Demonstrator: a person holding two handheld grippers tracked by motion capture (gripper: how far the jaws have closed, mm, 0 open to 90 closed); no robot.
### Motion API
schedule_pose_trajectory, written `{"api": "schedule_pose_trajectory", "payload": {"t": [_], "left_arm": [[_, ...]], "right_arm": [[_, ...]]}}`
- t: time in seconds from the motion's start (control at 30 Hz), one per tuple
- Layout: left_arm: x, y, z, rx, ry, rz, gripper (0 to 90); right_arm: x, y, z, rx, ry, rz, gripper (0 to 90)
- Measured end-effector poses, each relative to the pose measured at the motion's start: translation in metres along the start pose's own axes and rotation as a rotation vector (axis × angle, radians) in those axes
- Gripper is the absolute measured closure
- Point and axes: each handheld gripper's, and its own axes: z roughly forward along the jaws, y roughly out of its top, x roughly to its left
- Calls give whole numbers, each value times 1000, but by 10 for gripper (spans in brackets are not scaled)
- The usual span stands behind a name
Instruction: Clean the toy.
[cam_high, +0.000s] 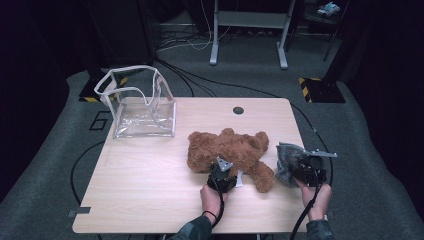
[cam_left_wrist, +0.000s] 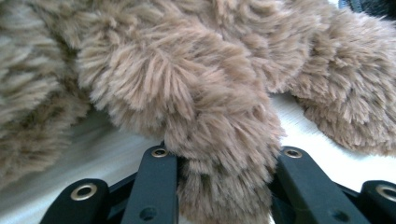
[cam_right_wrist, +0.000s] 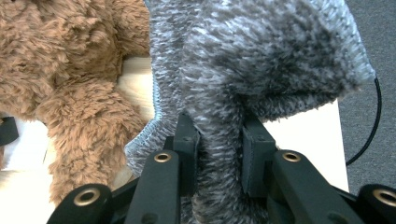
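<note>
We are gripping teddy bear (cam_high: 227, 150) limb between left tool (cam_left_wrist: 224, 161) jaws, nearly closed on fur. Right tool (cam_right_wrist: 218, 140) is pinching grey knit cloth (cam_right_wrist: 261, 60) tight, bear lying just left of it on surface (cam_high: 150, 175). Risk: we are holding only fluff, so limb is liable to slip on lift; cloth could snag bear.
</note>
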Motion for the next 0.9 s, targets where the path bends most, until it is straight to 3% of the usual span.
{"api": "schedule_pose_trajectory", "payload": {"t": [0.3,0.67,0.9], "left_arm": [[7,13,-9,-35,-44,72,743],[13,29,-16,-64,-88,131,754],[18,39,-21,-77,-108,143,759]], "right_arm": [[-1,0,0,0,0,2,719],[-1,1,0,-1,1,1,719],[-1,0,0,4,-1,18,719]]}}
